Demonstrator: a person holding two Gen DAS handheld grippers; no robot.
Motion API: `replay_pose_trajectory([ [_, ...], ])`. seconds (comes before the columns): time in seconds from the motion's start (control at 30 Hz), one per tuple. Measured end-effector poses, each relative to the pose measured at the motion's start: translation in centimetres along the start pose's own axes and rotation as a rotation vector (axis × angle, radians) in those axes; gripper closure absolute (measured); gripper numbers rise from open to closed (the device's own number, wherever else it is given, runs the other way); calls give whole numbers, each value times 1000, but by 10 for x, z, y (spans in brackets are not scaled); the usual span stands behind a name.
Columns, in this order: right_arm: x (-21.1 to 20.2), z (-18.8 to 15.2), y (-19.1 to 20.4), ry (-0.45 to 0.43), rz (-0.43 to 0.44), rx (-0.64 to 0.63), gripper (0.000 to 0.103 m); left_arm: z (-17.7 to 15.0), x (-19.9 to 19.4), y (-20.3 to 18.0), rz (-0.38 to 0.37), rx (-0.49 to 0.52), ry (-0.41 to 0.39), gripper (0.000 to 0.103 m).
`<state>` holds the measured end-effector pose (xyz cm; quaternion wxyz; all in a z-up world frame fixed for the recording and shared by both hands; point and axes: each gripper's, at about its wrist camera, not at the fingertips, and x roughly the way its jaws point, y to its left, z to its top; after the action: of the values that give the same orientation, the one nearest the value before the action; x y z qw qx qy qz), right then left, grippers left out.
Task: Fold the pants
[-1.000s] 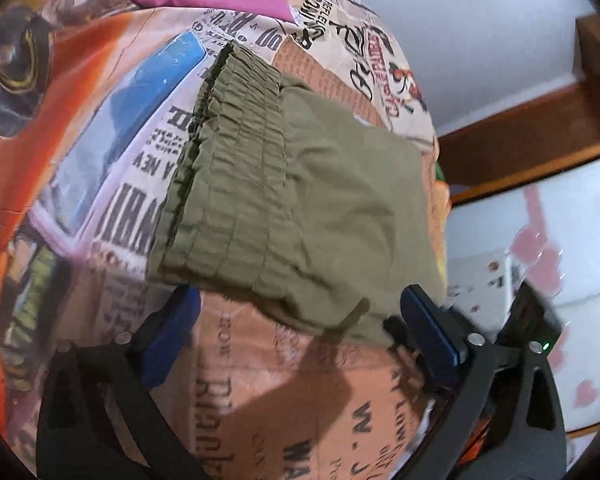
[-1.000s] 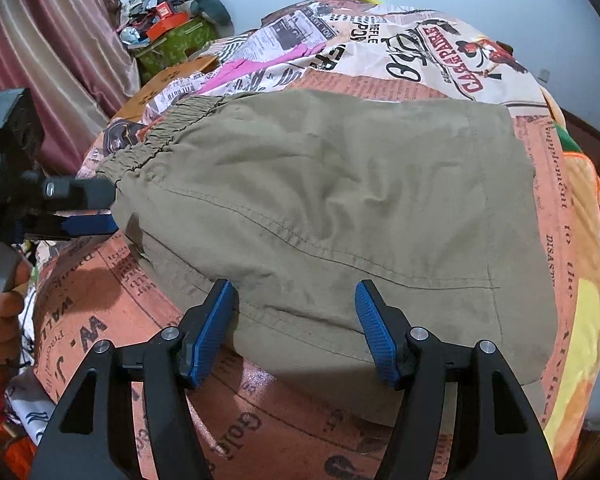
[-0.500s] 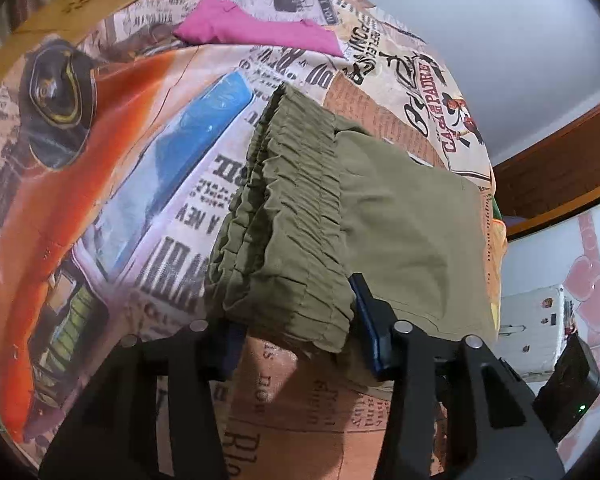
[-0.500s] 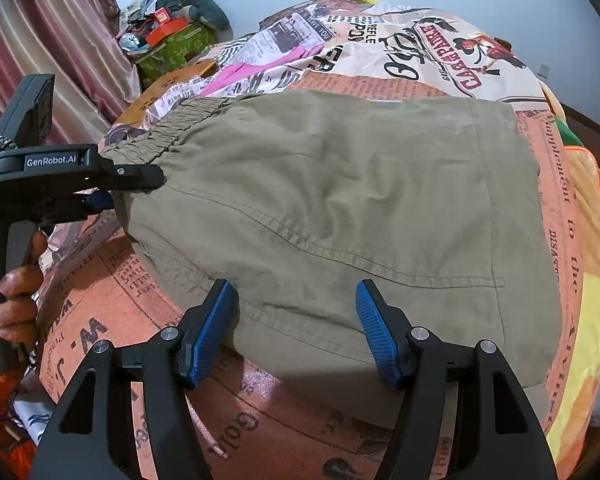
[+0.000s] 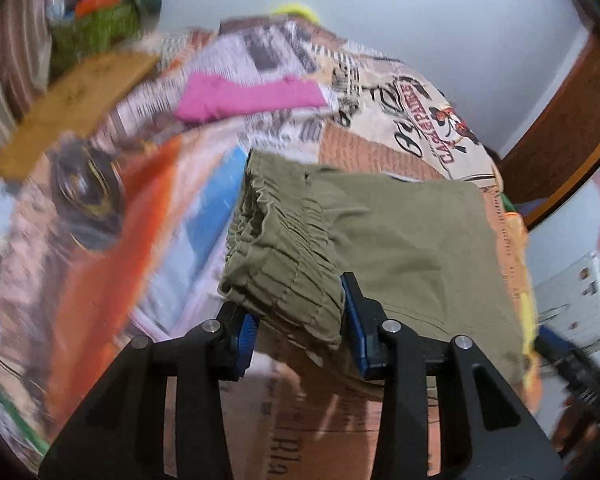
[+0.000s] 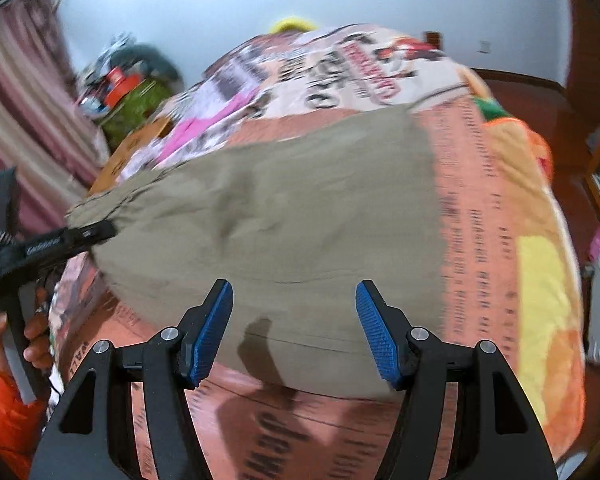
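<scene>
the green pants (image 5: 400, 236) lie folded on a bed with a bright newspaper-print bedcover (image 5: 372, 116). the bunched, stretchy waist end (image 5: 284, 256) is at the near left corner, and the rest of the cloth spreads flat to the right, toward the far edge of the bed.

the left gripper (image 5: 296, 328) has its two blue-padded jaws pressed against the waist end, one on each side, so it is clenched on the pants. that corner looks a little lifted and puffed up between the jaws. in the right wrist view the same gripper (image 6: 96, 234) shows at the left, its black tip touching the waist corner of the pants (image 6: 284, 232), with a hand (image 6: 32, 332) in an orange sleeve (image 6: 4, 408) holding its handle.

the right gripper (image 6: 294, 328) sits at the near edge of the pants with its jaws spread wide. the cloth edge lies between them, but the pads do not squeeze it.

a pink cloth (image 5: 248, 98) lies on the bed well behind the pants. past the bed on the left there is a striped curtain (image 6: 16, 112) and a pile of green and red stuff (image 6: 128, 92). both pictures are blurry.
</scene>
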<state>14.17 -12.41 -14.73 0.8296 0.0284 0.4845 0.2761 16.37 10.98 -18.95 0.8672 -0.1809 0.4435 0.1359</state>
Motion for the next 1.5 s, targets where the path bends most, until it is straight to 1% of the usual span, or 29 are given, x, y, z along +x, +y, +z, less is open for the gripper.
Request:
replay_pose_trajectory([
  [0.03, -6, 0, -8, -10, -23, 14, 43, 2, -5, -2, 29, 28, -28, 64],
  [0.13, -14, -3, -25, -17, -74, 40, 43, 5, -16, -3, 73, 72, -83, 64],
  [0.17, -14, -5, -29, -15, -78, 50, 43, 6, -20, -5, 93, 95, -109, 64],
  [0.23, -9, -12, -40, 9, -92, 85, 43, 8, -26, -10, 120, 129, -142, 65],
  [0.33, 4, -21, -45, 58, -91, 109, 43, 7, -38, -24, 174, 213, -211, 65],
  [0.4, 12, -27, -45, 88, -86, 104, 43, 7, -45, -34, 186, 267, -244, 65],
  [0.47, 23, -33, -40, 114, -91, 82, 43, 7, -50, -41, 178, 298, -261, 66],
  [0.5, 23, -37, -39, 113, -98, 73, 43, 8, -53, -45, 174, 314, -270, 67],
  [0.57, 23, -38, -39, 106, -96, 72, 43, 11, -56, -51, 159, 327, -277, 68],
  [0.73, 22, -39, -49, 111, -49, 125, 42, 17, -63, -75, 108, 363, -302, 69],
  [0.9, 21, -42, -46, 104, -58, 118, 41, 21, -70, -106, 38, 423, -325, 70],
  [1.0, 22, -41, -46, 102, -60, 112, 41, 22, -73, -125, -20, 453, -327, 70],
  [1.1, 21, -42, -46, 100, -59, 111, 41, 24, -75, -143, -72, 486, -319, 71],
  [1.2, 22, -41, -47, 97, -55, 110, 41, 25, -69, -160, -101, 507, -301, 74],
  [1.37, 21, -41, -46, 95, -54, 105, 41, 23, -60, -183, -166, 525, -252, 80],
  [1.43, 21, -41, -46, 92, -54, 101, 41, 21, -56, -190, -181, 529, -241, 81],
  [1.5, 22, -41, -45, 88, -55, 95, 41, 20, -52, -196, -209, 528, -212, 81],
])
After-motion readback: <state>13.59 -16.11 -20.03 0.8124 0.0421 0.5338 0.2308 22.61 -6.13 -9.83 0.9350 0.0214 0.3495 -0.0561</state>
